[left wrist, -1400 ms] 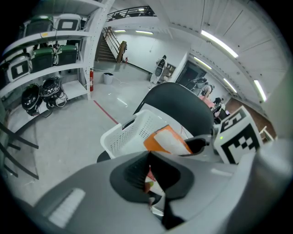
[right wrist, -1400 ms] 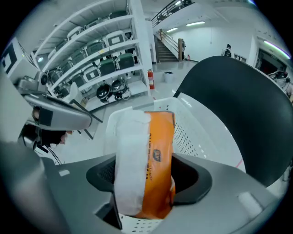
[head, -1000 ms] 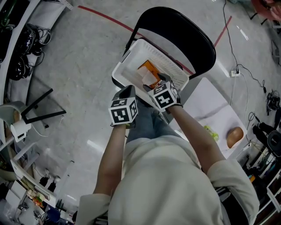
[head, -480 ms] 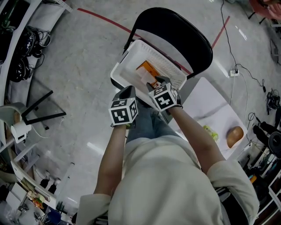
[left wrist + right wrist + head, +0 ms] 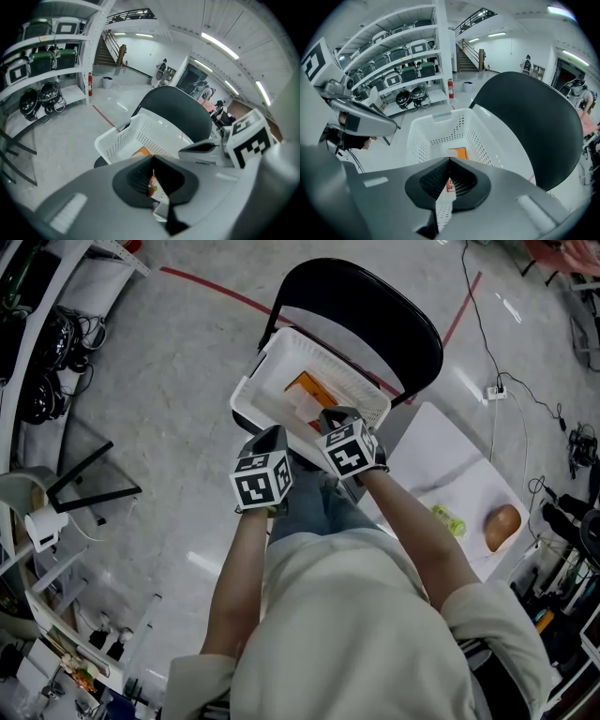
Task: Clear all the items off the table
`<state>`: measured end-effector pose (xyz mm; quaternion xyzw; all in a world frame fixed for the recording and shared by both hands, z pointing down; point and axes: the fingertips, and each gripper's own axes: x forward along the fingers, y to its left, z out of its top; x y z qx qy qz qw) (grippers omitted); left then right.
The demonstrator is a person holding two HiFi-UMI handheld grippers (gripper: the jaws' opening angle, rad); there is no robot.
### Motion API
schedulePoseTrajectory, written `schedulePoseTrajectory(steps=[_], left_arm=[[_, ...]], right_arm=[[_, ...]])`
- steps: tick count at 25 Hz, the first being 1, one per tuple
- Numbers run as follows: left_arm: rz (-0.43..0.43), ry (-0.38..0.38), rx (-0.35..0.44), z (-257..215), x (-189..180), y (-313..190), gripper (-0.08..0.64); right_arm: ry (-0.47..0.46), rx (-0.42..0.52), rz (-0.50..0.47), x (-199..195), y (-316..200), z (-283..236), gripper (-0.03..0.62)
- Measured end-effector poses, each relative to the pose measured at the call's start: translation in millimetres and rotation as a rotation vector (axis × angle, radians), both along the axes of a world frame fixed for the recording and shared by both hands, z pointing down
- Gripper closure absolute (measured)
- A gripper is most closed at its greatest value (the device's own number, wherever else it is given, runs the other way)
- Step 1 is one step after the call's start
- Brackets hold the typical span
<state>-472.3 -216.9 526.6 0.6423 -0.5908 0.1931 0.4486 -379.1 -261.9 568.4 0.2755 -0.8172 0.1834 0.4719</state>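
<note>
A white perforated basket [image 5: 323,351] stands on the seat of a black chair [image 5: 366,306]. An orange-and-white packet [image 5: 309,390] lies flat on its bottom. My right gripper [image 5: 330,414] hovers over the basket's near rim. Its jaws have just been closing and now meet with nothing between them. In the right gripper view the right gripper [image 5: 450,161] points down at the packet [image 5: 459,153] in the basket [image 5: 436,129]. My left gripper [image 5: 273,434] hangs just outside the near rim, shut and empty. The left gripper view shows the left gripper [image 5: 153,161] above the basket [image 5: 126,136].
A white table [image 5: 450,474] stands to the right of the chair, with a small green item [image 5: 450,519] and a brown rounded item [image 5: 502,526] on it. Shelves with gear [image 5: 401,70] line the left side. Cables [image 5: 525,395] trail across the grey floor.
My right gripper has drawn back a little from over the packet towards the basket's near rim. The packet stays in the basket. The left gripper has kept its place.
</note>
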Motion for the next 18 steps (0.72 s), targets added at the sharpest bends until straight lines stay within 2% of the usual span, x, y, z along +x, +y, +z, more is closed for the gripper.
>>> schedulePoseTrajectory(steps=[5,12,18], left_arm=[[0.035,0.017,0.025,-7,10,3,0.552],[0.083,-0.021,0.046,-15,23,8,0.552],[0.100,-0.009,0.054,-24,41,19,0.552]], right_arm=[[-0.018,-0.005,0.007,4,7,-4,0.595],[-0.041,-0.004,0.042,15,17,-12,0.595],[-0.060,0.013,0.080,31,29,-26,0.595]])
